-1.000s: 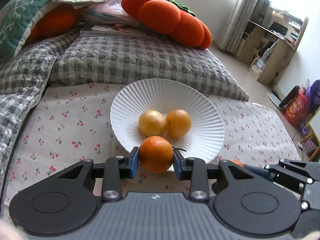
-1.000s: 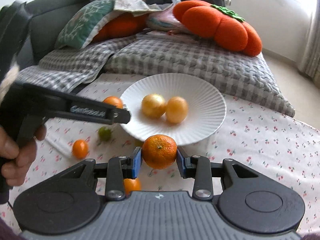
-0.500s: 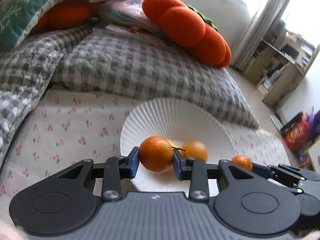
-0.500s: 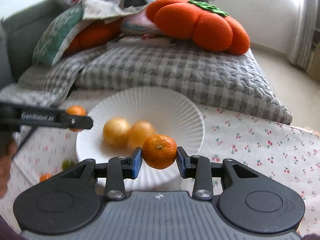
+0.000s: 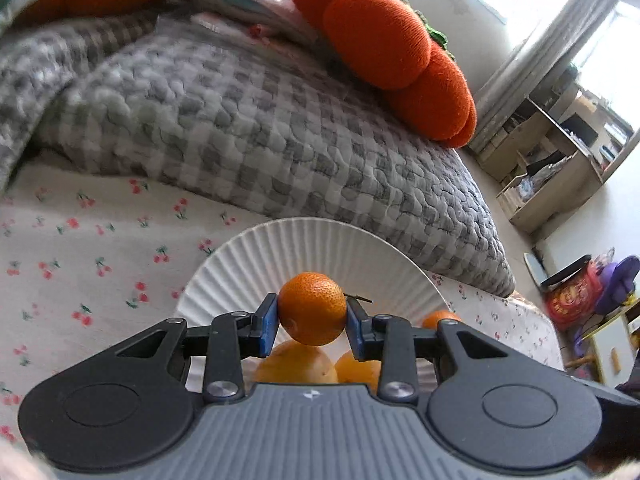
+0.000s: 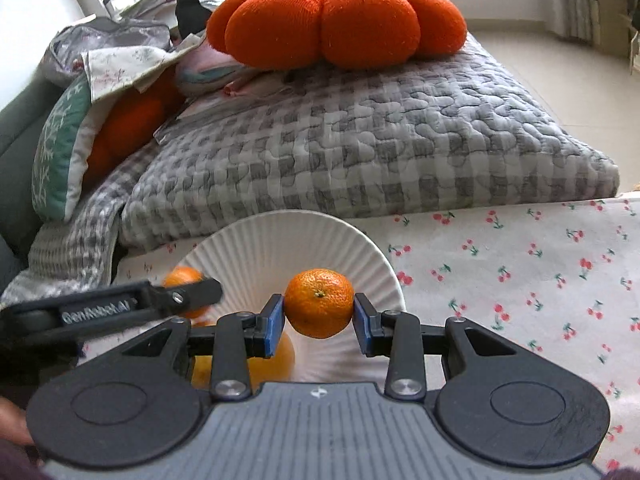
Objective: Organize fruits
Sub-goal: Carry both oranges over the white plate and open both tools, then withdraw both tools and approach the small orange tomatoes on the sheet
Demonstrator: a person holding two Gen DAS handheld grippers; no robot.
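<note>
My left gripper [image 5: 312, 322] is shut on an orange mandarin [image 5: 312, 307] and hangs over the white ribbed plate [image 5: 320, 246]. Two yellow-orange fruits [image 5: 296, 364] lie in the plate just under it. My right gripper [image 6: 319, 318] is shut on a second mandarin [image 6: 319, 302], also above the plate [image 6: 276, 240]. In the right wrist view the left gripper [image 6: 192, 292] reaches in from the left with its mandarin [image 6: 182, 276] partly hidden behind it. In the left wrist view the right gripper's mandarin [image 5: 438, 317] peeks out at the plate's right rim.
The plate sits on a cherry-print cloth [image 6: 520, 264]. Behind it lies a grey checked quilt [image 6: 360, 148] with an orange pumpkin cushion [image 6: 336, 20] on top. A green patterned pillow [image 6: 60, 148] is at the left. Shelves [image 5: 560, 148] stand far right.
Both grippers have moved forward over the plate, each still holding its mandarin. The plate and its two fruits have slid down toward the bottom of both views.
</note>
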